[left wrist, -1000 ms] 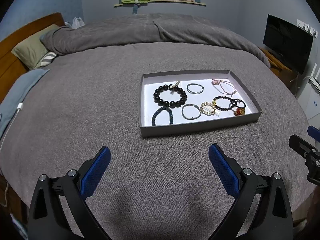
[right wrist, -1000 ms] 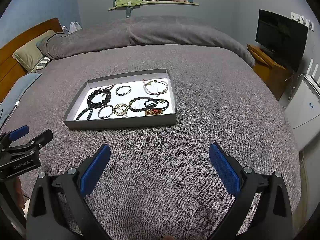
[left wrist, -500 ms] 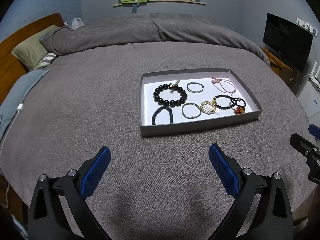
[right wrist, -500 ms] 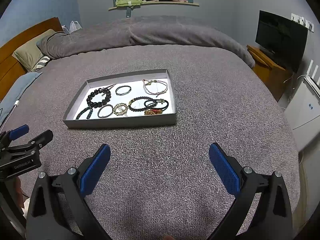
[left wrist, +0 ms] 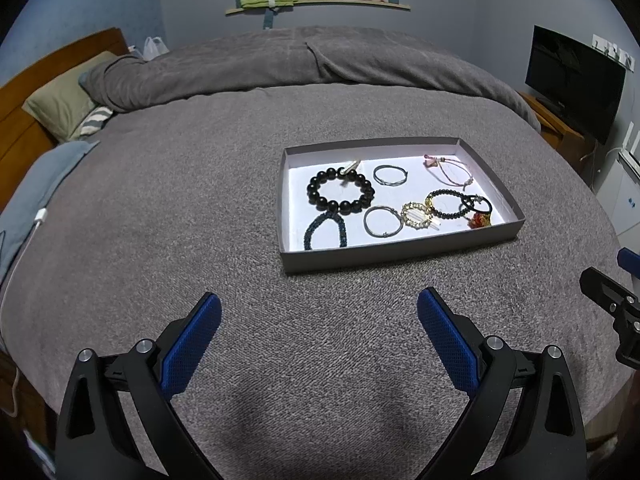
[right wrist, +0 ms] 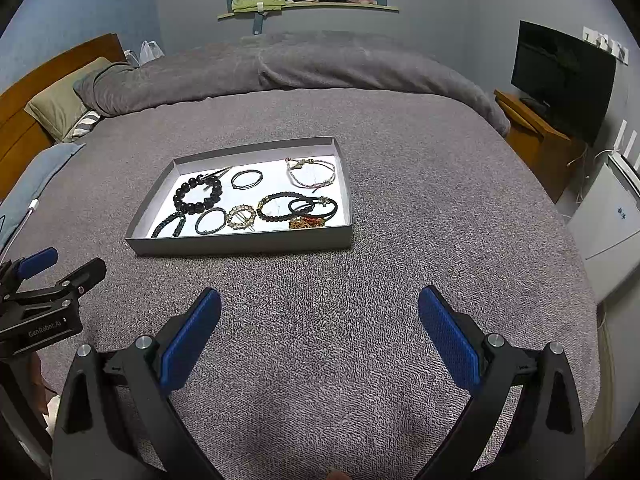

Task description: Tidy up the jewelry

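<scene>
A shallow grey tray (left wrist: 400, 249) with a white floor sits on the grey bed cover; it also shows in the right wrist view (right wrist: 240, 245). It holds several bracelets: a large black bead bracelet (left wrist: 340, 192), a dark blue braided one (left wrist: 325, 230), two thin metal rings (left wrist: 383, 221), a gold one (left wrist: 418, 215), a pink cord one (left wrist: 450, 169) and a red-gold piece (left wrist: 480, 221). My left gripper (left wrist: 319, 312) is open and empty, short of the tray. My right gripper (right wrist: 319, 312) is open and empty, in front of the tray's right end.
The bed cover (left wrist: 160, 220) spreads all around the tray. Pillows (left wrist: 68, 104) and a wooden headboard lie at the left, a folded duvet (left wrist: 300, 60) at the back. A TV (right wrist: 560, 80) on a wooden stand and a white appliance (right wrist: 604, 228) stand right of the bed.
Both views have shifted only slightly; the tray sits a little higher in the left wrist view. Both grippers stay open and empty.
</scene>
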A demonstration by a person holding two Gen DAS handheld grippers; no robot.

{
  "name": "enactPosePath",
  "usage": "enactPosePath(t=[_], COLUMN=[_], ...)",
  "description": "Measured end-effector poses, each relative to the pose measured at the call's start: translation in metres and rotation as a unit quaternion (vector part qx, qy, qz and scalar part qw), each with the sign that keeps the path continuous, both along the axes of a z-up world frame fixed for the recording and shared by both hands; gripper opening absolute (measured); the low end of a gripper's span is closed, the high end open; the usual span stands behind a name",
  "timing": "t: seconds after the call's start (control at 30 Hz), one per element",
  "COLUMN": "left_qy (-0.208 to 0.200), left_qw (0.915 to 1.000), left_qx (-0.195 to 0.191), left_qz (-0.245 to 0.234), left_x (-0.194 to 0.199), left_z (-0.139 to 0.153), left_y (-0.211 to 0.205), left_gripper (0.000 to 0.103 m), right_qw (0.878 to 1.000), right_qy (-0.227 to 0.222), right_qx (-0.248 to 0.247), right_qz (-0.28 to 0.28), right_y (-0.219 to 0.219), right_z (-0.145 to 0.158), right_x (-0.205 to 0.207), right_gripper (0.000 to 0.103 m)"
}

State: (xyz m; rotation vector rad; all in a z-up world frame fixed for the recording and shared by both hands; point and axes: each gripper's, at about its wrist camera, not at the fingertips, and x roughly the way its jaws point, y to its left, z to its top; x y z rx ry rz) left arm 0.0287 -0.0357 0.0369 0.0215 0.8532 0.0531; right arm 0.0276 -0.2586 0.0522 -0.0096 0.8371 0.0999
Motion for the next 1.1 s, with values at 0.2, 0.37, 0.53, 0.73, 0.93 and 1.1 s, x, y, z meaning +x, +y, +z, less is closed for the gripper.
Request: enactPosePath(t=[0.2,0.37,0.53,0.73,0.93,1.1], left_qy=[0.000,0.001,-0.001,-0.020,-0.022,-0.003], left_qw=[1.0000,1.0000,1.0000,0.9996,0.9995,0.9998], left_qx=[0.000,0.000,0.002,0.021,0.022,0.016], left_qz=[-0.001,-0.001,-0.001,0.000,-0.005,-0.008], left_x=[0.0002,-0.0001,-0.0002,-0.0032,-0.0016,0.0030], left_z=[-0.0002,0.0003,0.0000,0.0000,-0.0016,-0.0057], left_y=[0.0000,0.0002,0.0002,-0.0026,-0.0037,-0.0020], left_gripper=[0.098,0.098,0.098,0.098,0.098,0.098], right_qw=[1.000,1.000,1.000,1.000,1.000,1.000], right_qy=[-0.001,0.000,0.001,0.003,0.007,0.007], right_qx=[0.000,-0.001,-0.001,-0.002,-0.003,-0.005], right_qz=[0.000,0.001,0.002,0.002,0.003,0.004], right_y=[0.0002,0.0009,0.0022,0.0024,0.0028,0.0043], right_z=[0.0001,-0.0004,-0.0013,-0.0026,-0.0043,-0.0062], right_x=[-0.0002,-0.0002,-0.0001,-0.0005,-0.0001,0.0006], right_gripper=[0.097,0.097,0.097,0.097,0.097,0.097])
